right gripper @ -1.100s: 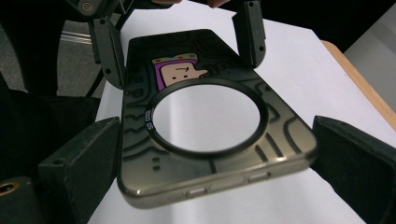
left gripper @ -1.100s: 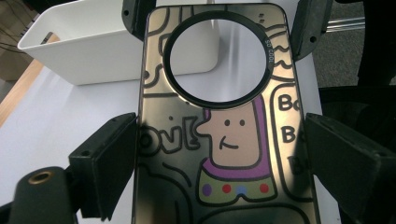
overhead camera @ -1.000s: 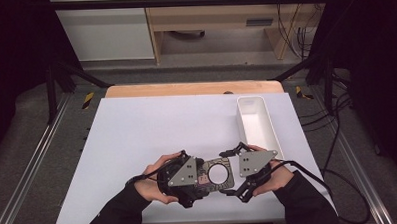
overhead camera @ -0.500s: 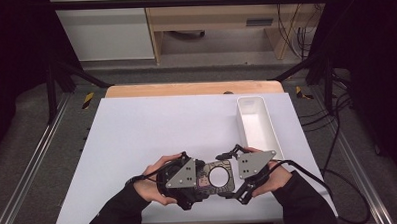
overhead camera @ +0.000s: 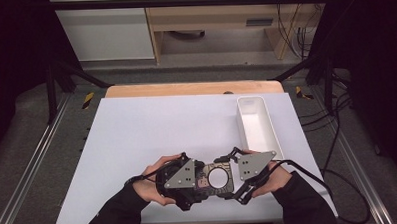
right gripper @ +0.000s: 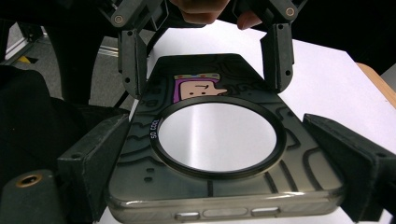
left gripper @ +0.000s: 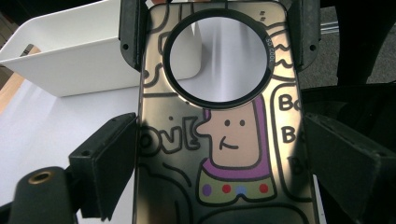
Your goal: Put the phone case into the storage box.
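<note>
phone case (overhead camera: 215, 178) clamped by left gripper (overhead camera: 201, 178), right gripper (overhead camera: 228, 177) — white table (overhead camera: 152, 128)

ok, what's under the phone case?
Through the ring hole in the phone case, bare white table shows. Both grippers, left and right, grip its sides. The case covers whatever lies beneath the rest of it.

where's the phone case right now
In the high view the phone case sits near the table's front edge, held between the left gripper and right gripper, below the white bin.
</note>
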Motion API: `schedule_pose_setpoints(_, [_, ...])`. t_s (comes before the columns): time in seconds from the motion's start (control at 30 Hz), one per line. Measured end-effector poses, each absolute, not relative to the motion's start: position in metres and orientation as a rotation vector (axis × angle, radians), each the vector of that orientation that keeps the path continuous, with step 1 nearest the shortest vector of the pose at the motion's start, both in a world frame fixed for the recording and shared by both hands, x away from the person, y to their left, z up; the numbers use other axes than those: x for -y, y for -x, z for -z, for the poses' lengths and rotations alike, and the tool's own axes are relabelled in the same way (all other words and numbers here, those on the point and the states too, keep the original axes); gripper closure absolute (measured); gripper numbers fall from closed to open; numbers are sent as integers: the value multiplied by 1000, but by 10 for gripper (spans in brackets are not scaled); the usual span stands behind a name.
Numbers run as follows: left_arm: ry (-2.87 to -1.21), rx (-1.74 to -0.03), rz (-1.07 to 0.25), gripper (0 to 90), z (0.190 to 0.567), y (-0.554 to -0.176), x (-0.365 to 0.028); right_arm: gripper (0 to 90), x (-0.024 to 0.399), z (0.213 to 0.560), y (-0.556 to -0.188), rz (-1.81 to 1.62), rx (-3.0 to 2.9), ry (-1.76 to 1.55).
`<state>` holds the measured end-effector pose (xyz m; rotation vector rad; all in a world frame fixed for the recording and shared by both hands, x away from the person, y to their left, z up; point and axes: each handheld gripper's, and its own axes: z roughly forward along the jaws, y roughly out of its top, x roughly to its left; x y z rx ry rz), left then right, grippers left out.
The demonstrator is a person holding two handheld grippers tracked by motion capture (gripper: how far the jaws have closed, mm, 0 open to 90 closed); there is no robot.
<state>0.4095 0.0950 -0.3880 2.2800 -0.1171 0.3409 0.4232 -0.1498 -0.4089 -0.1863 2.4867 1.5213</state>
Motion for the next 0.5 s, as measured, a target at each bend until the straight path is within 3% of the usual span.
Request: schedule_pose_setpoints(0.5, [-2295, 104, -318, 113, 389, -411, -94, 116, 150, 409, -423, -1529, -2489, 187])
